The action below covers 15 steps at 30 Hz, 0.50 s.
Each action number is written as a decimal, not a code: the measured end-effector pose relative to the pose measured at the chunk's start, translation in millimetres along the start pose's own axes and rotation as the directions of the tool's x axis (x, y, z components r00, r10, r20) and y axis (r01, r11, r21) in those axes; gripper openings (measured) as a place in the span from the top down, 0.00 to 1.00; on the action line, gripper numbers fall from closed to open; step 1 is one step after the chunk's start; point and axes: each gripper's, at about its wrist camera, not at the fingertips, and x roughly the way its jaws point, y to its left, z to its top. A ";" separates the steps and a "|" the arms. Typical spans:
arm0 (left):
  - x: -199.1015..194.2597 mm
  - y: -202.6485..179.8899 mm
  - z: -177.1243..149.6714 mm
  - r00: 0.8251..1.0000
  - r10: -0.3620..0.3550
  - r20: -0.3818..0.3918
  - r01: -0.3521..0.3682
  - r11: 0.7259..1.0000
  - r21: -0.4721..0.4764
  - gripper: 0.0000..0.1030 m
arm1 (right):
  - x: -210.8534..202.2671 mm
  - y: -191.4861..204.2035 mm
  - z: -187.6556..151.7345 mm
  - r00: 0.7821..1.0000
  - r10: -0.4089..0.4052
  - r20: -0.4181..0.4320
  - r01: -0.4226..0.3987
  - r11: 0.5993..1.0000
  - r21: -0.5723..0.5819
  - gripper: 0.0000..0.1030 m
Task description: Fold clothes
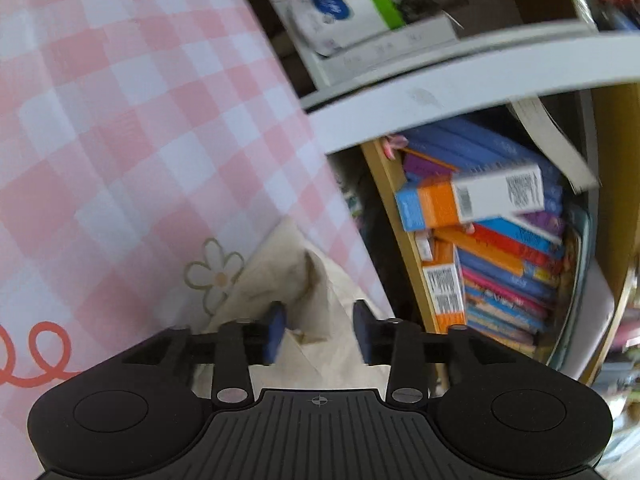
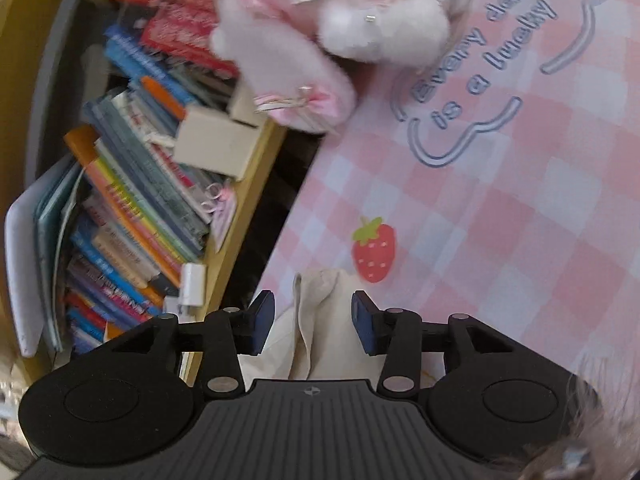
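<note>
Pink gingham tablecloth (image 1: 120, 140) holds a cream garment (image 1: 320, 320) at its edge; both the left gripper (image 1: 320, 330) and right gripper (image 2: 314, 320) stand released around its folds. Bookshelves (image 1: 384, 184) packed with books (image 1: 512, 280) crowd alongside; a plush toy (image 2: 320, 32) sits beyond.

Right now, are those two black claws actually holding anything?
No. Both the left gripper and right gripper stand open, with the cream cloth garment lying loose between their jaws.
</note>
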 end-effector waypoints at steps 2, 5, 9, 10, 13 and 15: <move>4.9 -5.2 -0.2 0.999 0.019 -0.029 -0.018 0.999 0.047 0.63 | 3.8 9.0 -0.3 0.999 -0.020 -0.039 0.018 0.999 -0.041 0.60; 11.6 -8.9 4.2 0.999 0.026 -0.028 -0.024 0.997 0.069 0.64 | 13.2 19.8 -1.2 0.995 -0.055 -0.079 0.048 0.995 -0.089 0.60; 25.9 -12.3 21.8 1.000 0.010 -0.008 -0.010 1.000 0.009 0.63 | 38.9 30.3 5.2 0.987 -0.080 -0.141 0.067 0.994 -0.090 0.60; 29.4 -13.6 27.8 1.000 0.002 0.007 -0.002 1.000 -0.011 0.63 | 45.2 33.0 10.4 0.989 -0.070 -0.128 0.061 0.996 -0.069 0.60; 20.7 -15.2 42.9 0.982 -0.065 0.175 0.087 0.988 -0.126 0.62 | 41.5 37.2 24.7 0.998 0.045 0.053 -0.048 0.998 0.051 0.60; 1.8 -17.7 42.8 0.951 -0.096 0.294 0.144 0.978 -0.149 0.51 | 28.2 40.4 27.1 0.979 0.104 0.173 -0.121 0.989 0.089 0.57</move>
